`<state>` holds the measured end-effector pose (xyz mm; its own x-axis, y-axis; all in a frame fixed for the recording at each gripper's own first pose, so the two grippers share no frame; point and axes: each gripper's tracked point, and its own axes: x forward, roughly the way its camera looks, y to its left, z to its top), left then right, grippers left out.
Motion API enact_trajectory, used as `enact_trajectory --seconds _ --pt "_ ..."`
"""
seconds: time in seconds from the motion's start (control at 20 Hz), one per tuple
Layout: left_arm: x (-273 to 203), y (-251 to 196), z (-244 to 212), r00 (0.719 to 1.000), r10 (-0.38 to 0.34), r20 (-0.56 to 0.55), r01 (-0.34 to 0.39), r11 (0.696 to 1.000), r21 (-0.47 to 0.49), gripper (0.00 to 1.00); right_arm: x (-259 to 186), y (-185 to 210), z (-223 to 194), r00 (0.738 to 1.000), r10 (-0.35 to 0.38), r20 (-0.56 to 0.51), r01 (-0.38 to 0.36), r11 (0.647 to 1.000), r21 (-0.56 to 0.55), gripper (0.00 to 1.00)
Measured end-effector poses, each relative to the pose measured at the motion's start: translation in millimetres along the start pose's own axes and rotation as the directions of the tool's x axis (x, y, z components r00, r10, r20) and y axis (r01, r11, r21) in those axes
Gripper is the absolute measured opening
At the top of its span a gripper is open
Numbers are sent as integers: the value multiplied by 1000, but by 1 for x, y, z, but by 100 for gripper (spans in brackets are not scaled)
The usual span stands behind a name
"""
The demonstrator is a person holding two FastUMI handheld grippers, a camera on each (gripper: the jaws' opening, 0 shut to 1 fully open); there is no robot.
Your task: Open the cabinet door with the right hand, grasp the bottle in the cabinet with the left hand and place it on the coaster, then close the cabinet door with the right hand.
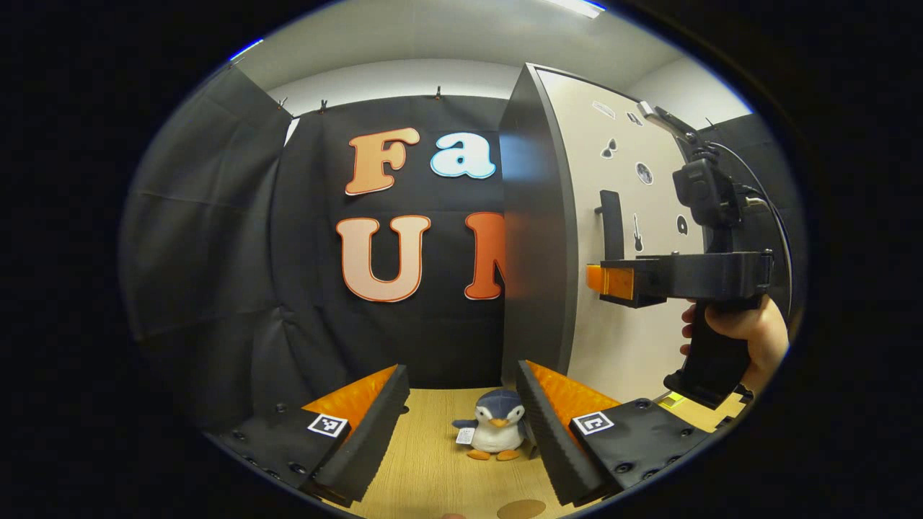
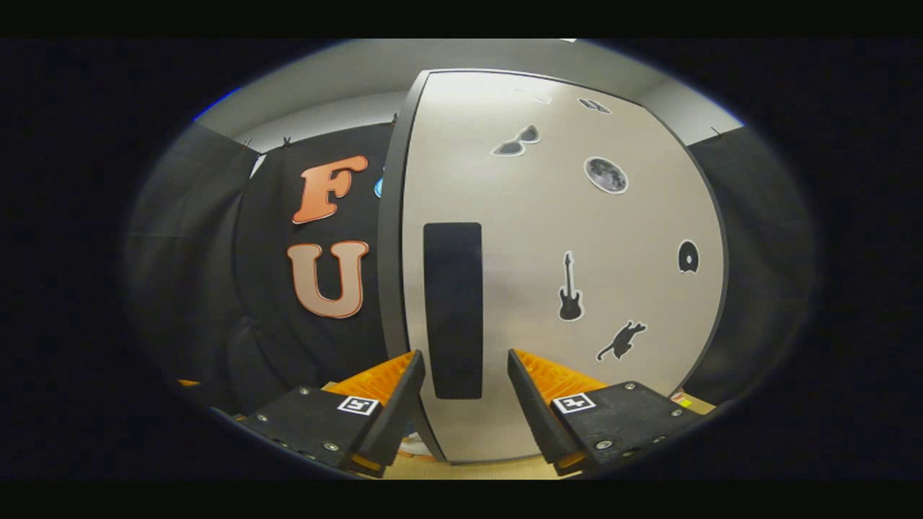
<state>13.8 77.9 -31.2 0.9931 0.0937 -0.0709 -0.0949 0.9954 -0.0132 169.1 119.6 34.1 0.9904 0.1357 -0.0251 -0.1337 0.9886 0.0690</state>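
Cabinet door (image 2: 562, 274) closed – fills centre-right of the right gripper view, dark handle (image 2: 453, 310) upright at centre. Right gripper (image 2: 461, 393) fingers apart, either side of the handle's lower end, not pressing it. In the left gripper view, left gripper (image 1: 461, 425) fingers apart at bottom centre over the desk (image 1: 433, 468); penguin toy (image 1: 496, 434) between them, coaster (image 1: 520, 509) at bottom edge. Right gripper (image 1: 609, 281) at right, a hand (image 1: 750, 335) holding it, near the handle.

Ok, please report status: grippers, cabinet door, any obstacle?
Right gripper open, lined up on door handle. Left gripper open, empty. Cabinet door shut. Plush penguin on table ahead.
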Motion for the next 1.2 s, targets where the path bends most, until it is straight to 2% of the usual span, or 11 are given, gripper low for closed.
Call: enact_trajectory --seconds 0.25,0.5,0.65,0.8,0.9,1.2 --pt "0 9 -6 1000 -9 -7 9 1000 -7 97 5 6 -1 1000 -4 -11 5 1000 29 41" --pt "4 18 -9 1000 -23 -17 23 999 -27 99 1 5 -1 1000 -26 -15 27 999 40 25" --pt "8 31 -5 1000 4 1 -4 1000 -22 97 -5 7 3 1000 -16 1 16 998 57 19" --pt "12 27 -7 1000 2 -3 -2 1000 -14 98 -15 7 5 1000 5 8 -6 998 66 22" --pt "12 20 -5 1000 3 1 -3 1000 -11 98 -26 6 7 1000 16 11 -17 998 64 18" --pt "-10 -17 -8 1000 -21 12 21 999 -25 97 -56 -1 11 999 53 4 -54 994 92 18"
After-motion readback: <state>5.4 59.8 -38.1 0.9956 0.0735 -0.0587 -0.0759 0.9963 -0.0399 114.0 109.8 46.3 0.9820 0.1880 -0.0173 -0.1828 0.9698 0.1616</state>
